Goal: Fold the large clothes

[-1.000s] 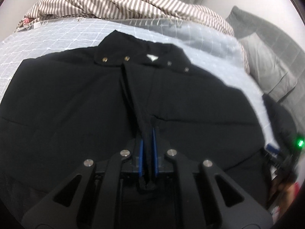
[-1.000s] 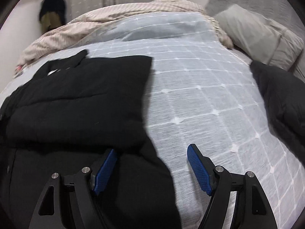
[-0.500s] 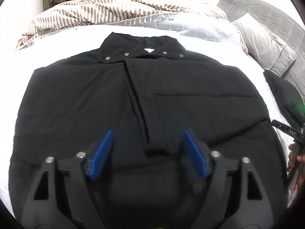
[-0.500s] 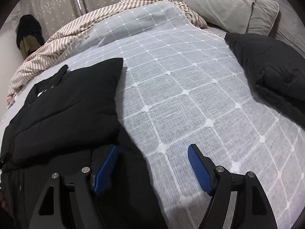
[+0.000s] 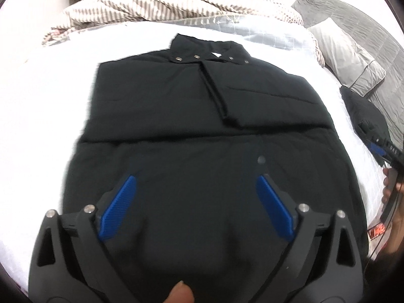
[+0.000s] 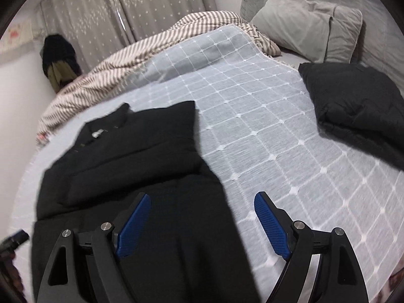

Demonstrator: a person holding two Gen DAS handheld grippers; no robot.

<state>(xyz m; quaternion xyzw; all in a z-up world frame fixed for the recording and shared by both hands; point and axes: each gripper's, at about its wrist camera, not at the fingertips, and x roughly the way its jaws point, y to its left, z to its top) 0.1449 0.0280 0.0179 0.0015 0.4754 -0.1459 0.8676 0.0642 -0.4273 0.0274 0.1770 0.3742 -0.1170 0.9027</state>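
1. a bed [image 6: 265, 136] with a pale blue grid-stitched cover fills both views; a spotted curtain [image 6: 161, 5] hangs behind its far edge.
2. a striped blanket [image 5: 176, 5] lies bunched along the far edge of the bed, and grey pillows [image 6: 303, 27] sit at the far right corner.
3. a dark cushion [image 6: 358, 106] rests by the right edge, just in front of the pillows.
4. dark clothes [image 6: 59, 60] hang at the wall beyond the far left corner.
5. the black jacket [image 5: 202, 116] lies flat on the middle of the bed, collar towards the far edge, snaps showing along the collar, both sleeves folded in over the chest.
6. the jacket's hem reaches the near edge, under both tools.
7. the left gripper [image 5: 197, 202] hangs above the lower half of the jacket; its jaws are opening, spread wide, with nothing pinched between the blue pads [image 5: 118, 207].
8. the right gripper [image 6: 202, 222] hangs over the jacket's right edge, one pad above the black cloth and the other above the cover; its jaws are opening too, spread, gripping nothing.
9. a fingertip [image 5: 180, 294] shows at the bottom of the left view.
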